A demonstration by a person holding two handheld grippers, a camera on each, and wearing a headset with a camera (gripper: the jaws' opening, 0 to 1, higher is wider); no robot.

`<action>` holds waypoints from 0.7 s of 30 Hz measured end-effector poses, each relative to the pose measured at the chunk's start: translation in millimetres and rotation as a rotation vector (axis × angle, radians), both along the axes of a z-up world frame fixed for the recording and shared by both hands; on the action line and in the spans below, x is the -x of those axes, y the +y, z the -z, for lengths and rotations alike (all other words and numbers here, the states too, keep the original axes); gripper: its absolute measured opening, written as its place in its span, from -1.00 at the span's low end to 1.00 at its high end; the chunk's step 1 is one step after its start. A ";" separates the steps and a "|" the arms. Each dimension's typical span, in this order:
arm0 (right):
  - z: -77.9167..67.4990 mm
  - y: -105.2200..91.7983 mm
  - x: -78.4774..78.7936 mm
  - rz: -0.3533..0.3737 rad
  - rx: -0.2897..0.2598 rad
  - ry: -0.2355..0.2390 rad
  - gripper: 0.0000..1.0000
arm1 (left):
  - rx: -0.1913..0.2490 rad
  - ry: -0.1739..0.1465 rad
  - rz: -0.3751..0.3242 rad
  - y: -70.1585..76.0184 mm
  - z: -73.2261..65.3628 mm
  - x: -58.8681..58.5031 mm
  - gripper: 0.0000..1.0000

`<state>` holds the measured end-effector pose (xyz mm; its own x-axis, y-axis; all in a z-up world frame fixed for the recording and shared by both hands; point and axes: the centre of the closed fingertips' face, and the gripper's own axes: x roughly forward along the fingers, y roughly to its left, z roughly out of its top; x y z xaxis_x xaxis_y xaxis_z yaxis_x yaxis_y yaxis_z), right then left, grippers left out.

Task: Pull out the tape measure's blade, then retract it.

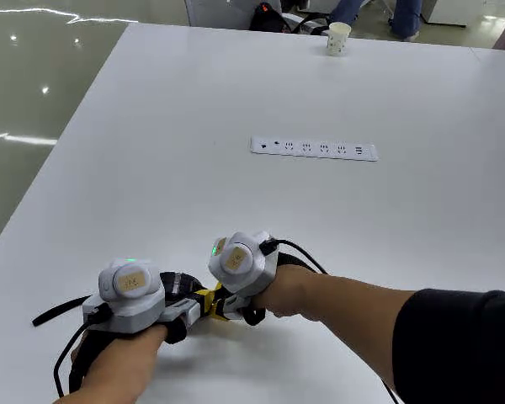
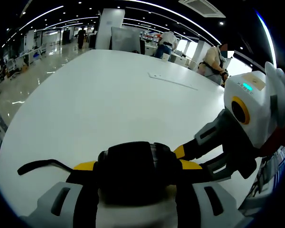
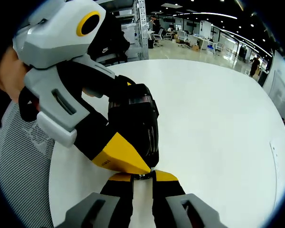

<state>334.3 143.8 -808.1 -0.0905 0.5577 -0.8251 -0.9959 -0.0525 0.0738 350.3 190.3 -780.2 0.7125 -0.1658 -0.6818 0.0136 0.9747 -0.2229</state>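
Ok so the left gripper (image 2: 137,165) is clamped around the tape measure (image 3: 133,123), a chunky black case. In the left gripper view the case sits square between the jaws, with a yellow jaw tip (image 2: 85,165) poking out on either side of it. A thin black strap (image 2: 38,166) trails off the case and lies flat on the table (image 1: 236,101).

The right gripper (image 3: 142,178) comes at the case from the other side. In the right gripper view its jaws are pulled in close, and the yellow tips are pinched on a small dark bit right at the case's lower edge. That bit is tiny, so I can't make out exactly what it is. No length of blade shows between the case and those tips; they sit right up against it.

From the head view, the two grippers are nose to nose near the front edge of the white table. The case is tucked between them and the person's hands are behind them. A dark sleeve (image 1: 463,345) covers the right forearm.

Further out, a white power strip (image 1: 313,149) lies flat around the middle of the table. It's well apart from the grippers. A paper cup (image 1: 338,38) stands upright close to the far edge.
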 end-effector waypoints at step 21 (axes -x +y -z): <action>-3.8 -3.1 -1.1 0.007 0.005 -0.016 -0.73 | -0.025 0.015 -0.003 0.1 -2.3 -1.6 0.25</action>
<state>335.4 140.7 -804.3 -0.0739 0.5541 -0.8292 -0.9973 -0.0457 0.0584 351.9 190.5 -777.8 0.7024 -0.1467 -0.6965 0.0074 0.9800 -0.1989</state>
